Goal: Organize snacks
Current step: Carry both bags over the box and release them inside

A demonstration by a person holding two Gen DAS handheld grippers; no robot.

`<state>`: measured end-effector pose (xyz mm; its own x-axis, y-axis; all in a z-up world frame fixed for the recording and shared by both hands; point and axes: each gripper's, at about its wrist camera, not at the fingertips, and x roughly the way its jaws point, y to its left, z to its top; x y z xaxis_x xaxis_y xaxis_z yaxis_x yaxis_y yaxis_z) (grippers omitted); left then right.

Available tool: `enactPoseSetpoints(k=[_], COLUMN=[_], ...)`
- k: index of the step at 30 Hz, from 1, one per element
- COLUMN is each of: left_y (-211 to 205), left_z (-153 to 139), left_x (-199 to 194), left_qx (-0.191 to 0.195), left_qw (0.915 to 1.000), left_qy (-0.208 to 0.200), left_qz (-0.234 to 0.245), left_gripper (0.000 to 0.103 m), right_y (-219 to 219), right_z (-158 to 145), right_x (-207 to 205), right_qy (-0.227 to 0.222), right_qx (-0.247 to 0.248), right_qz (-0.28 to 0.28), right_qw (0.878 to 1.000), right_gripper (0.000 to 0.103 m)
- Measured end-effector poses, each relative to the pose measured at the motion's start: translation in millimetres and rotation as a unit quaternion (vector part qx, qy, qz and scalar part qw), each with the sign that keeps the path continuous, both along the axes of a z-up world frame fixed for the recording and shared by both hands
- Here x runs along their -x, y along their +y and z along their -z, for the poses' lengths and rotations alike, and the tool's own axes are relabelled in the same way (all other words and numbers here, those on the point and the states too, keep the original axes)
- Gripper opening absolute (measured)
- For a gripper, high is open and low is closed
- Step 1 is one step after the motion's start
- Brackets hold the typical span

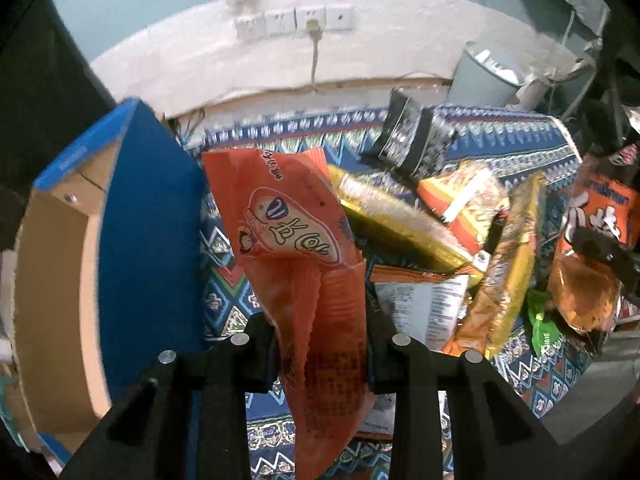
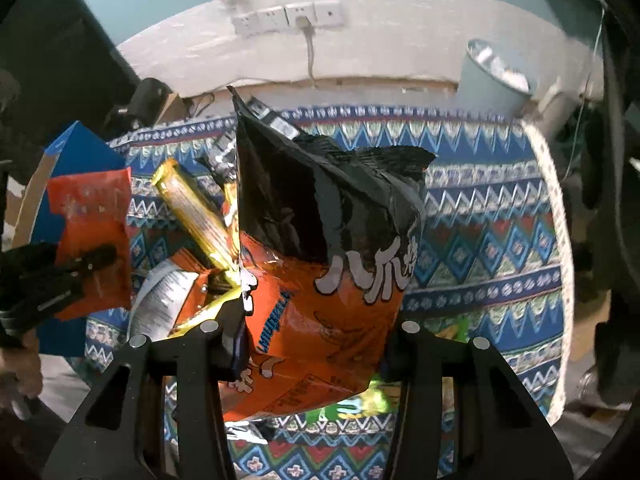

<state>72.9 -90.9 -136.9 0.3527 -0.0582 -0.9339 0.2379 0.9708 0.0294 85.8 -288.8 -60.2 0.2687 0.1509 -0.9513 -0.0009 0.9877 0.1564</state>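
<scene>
Left gripper clamped (right gripper likewise).

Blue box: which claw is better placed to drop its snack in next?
Left. The left claw holds the orange packet right beside the blue box; the right claw, holding the black-orange bag, is farther away.

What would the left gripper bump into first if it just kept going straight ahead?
Probably the gold packet in the snack pile, past the orange packet the left gripper holds; the blue box lies left of that line. Depth is uncertain.
</scene>
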Motion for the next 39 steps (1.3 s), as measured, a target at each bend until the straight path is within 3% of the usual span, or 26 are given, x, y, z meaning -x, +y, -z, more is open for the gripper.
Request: enactPoseSetpoints(k=[11, 23, 39], left_y=[8, 36, 105], left_z=[-54, -97, -122], left_x=[32, 52, 62], left_qx=[-0.02, -0.033, -0.028], left_qw=[0.9954, 0.9888, 0.9849], left_qy=[-0.087, -0.143, -0.171], left_qz=[0.034, 0.031, -0.01], left_gripper=[0.032, 0.032, 0.032], right_y=[14, 46, 137], right_z=[-42, -83, -115], right_x=[4, 1, -20], right_qy=[-0.063, -0.116, -0.154], right_qx=[0.033, 0.042, 0.006], right_qz=[-0.03, -0.078, -0.169], right_qw=[0.997, 0.989, 0.973], right_gripper=[0.046, 0.046, 0.046])
